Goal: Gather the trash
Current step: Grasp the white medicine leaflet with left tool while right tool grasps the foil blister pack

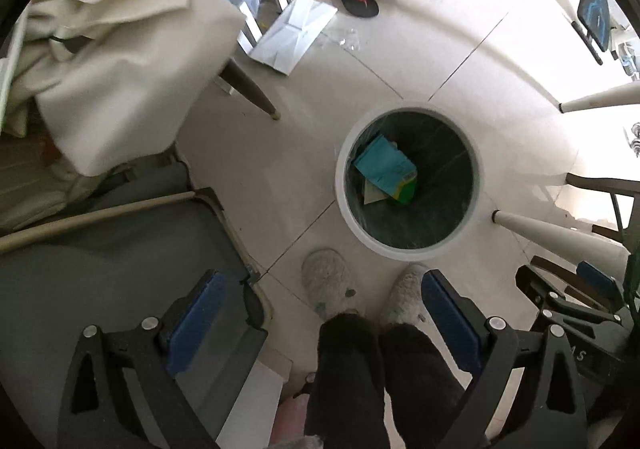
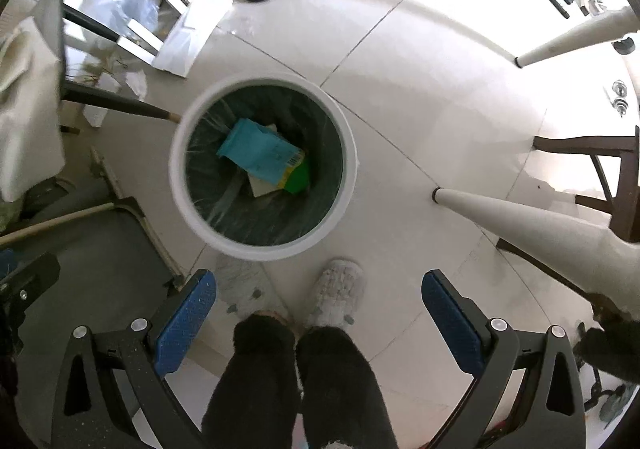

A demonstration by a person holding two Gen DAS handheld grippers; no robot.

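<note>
Both tools point straight down at the floor, jaws spread wide and holding nothing: the left tool [image 1: 320, 313] and the right tool [image 2: 320, 313]. Just past the person's slippers [image 2: 340, 289] stands the white bin [image 2: 180, 185], with a blue packet [image 2: 260, 153] already inside. Farther off, beyond the bin and toward the chair side, lies a white paper [image 1: 292, 33], long axis slanting away. I judge the left tool is nearer to it.

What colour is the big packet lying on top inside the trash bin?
Light blue packet, with a yellow-green end; clearest in the right wrist view.
</note>
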